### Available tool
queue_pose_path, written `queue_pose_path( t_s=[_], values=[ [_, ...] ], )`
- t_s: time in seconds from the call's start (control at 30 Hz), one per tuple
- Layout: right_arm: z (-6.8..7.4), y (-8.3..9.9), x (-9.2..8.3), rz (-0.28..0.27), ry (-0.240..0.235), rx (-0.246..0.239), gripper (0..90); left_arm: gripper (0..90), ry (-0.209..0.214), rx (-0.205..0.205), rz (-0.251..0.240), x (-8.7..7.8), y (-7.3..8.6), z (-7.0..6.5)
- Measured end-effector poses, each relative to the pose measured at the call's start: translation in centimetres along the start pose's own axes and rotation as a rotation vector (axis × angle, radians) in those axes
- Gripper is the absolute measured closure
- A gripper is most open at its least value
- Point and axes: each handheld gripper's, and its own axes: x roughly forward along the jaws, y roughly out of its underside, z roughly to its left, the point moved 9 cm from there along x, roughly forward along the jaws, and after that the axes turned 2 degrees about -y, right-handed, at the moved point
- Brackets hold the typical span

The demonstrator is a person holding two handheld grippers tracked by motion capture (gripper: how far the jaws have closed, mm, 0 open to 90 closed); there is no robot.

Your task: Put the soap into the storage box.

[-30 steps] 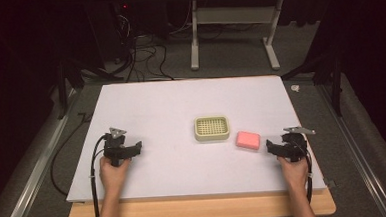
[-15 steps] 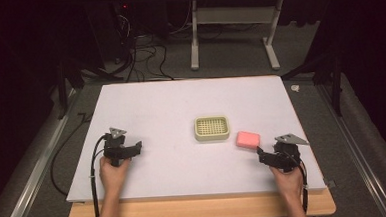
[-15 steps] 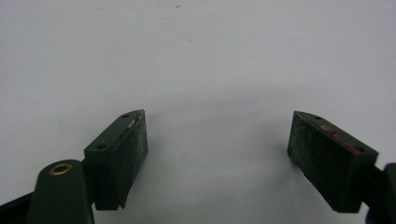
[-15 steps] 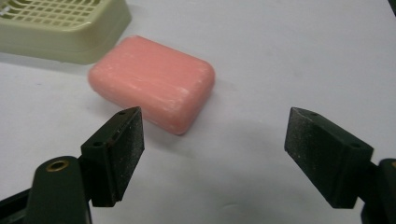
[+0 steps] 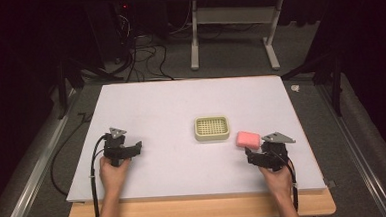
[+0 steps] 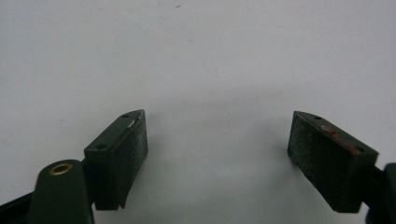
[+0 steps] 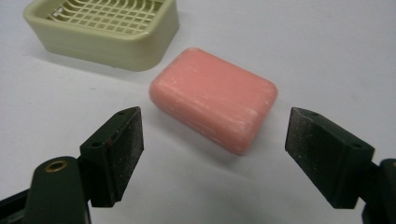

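I am counting two grippers, one bar of soap and one soap dish on one white table (image 5: 181, 104). I am holding the right gripper (image 7: 212, 154) low over the table with its jaws standing apart; they have just been closing somewhat and then easing open a little, and nothing is sitting between the pads, which are touching nothing. In the right gripper view the single pink soap (image 7: 214, 99) is lying flat on the table just beyond the jaw tips, toward twelve o'clock, apart from both pads. The one pale green soap dish (image 7: 105, 30) is sitting at about eleven o'clock from the soap, near it but not touching, and its slotted grid is showing bare. In the high view the soap (image 5: 247, 139) is resting at roughly four o'clock from the soap dish (image 5: 211, 128), and the right gripper (image 5: 251, 158) is sitting just beside the soap at about five o'clock from it, near the table's near right corner. I am keeping the left gripper (image 5: 137, 146) well apart from all this, at about eight o'clock from the dish; in the left gripper view its two jaws (image 6: 217, 154) are standing wide over bare white surface, holding nothing.
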Motion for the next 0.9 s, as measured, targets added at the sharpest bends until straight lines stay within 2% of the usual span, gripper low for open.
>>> queue_pose_path(
  t_s=[0.3,0.4,0.63,0.9],
  values=[
    [2.2,-0.2,0.7,0.036,-0.049,-0.031,20.5,20.6,0.000,0.000,0.000,0.0,0.0,0.0],
    [2.4,-0.2,0.8,0.041,-0.054,-0.041,20.6,20.6,0.001,-0.001,0.000,0.0,0.0,0.0],
    [2.3,0.1,1.2,0.055,-0.049,-0.034,20.6,20.7,0.002,-0.002,0.001,0.0,0.0,0.0],
    [1.5,0.4,1.5,0.060,-0.036,-0.018,20.7,20.7,0.001,-0.002,0.001,0.0,0.0,0.0]
  ],
)
